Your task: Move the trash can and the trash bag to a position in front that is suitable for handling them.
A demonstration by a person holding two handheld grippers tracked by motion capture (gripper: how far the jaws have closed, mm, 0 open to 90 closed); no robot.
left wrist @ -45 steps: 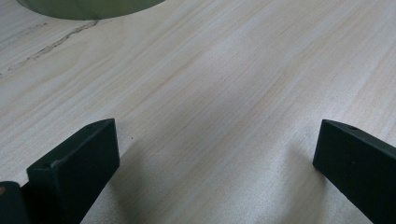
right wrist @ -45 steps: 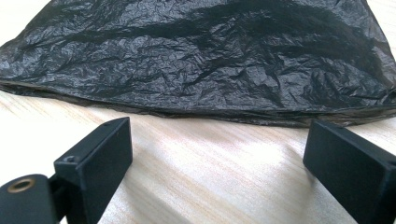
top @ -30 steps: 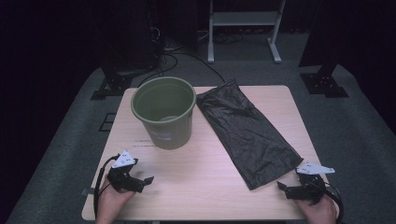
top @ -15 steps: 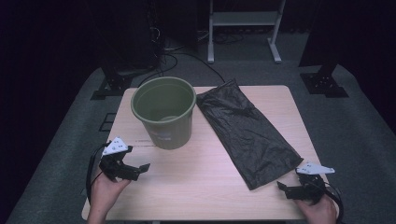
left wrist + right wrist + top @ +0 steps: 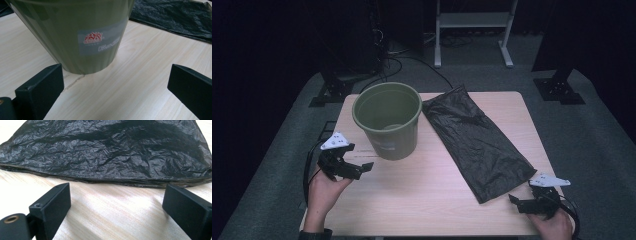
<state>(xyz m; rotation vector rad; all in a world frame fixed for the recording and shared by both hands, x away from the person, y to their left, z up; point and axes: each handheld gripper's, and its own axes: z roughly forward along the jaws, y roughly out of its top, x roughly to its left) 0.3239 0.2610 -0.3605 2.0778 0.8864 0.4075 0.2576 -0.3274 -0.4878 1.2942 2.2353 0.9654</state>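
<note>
Pale wood of the table [image 5: 412, 200] is seen under a dim room, with dark carpet and black stands around it. On it a black plastic bag [image 5: 474, 142] lies flat and crumpled, running from near the far middle of the table toward the near right corner, and just to its left a green bucket [image 5: 387, 120] stands upright and unlined, nothing of the bag being draped over its rim. As a judgement, lining the bucket with the bag appears to be the work in hand, and none of it is done: the bag is neither lifted nor opened, and everything is left. The right gripper [image 5: 518, 201] is held low at the near right corner, its jaws wide apart and empty, aimed at the bag's near edge [image 5: 105, 181], which lies just ahead of them without being touched. The left gripper [image 5: 362, 167] is held just beside the bucket's base [image 5: 85, 67], jaws likewise spread and gripping nothing, apart from the wall. Open board is left between the two hands along the near side, and a strip to the left of the bucket. The bag's near corner lies close to the right edge of the table, so little room is offered there, and the bucket stands close enough to the bag that it could be nudged.
</note>
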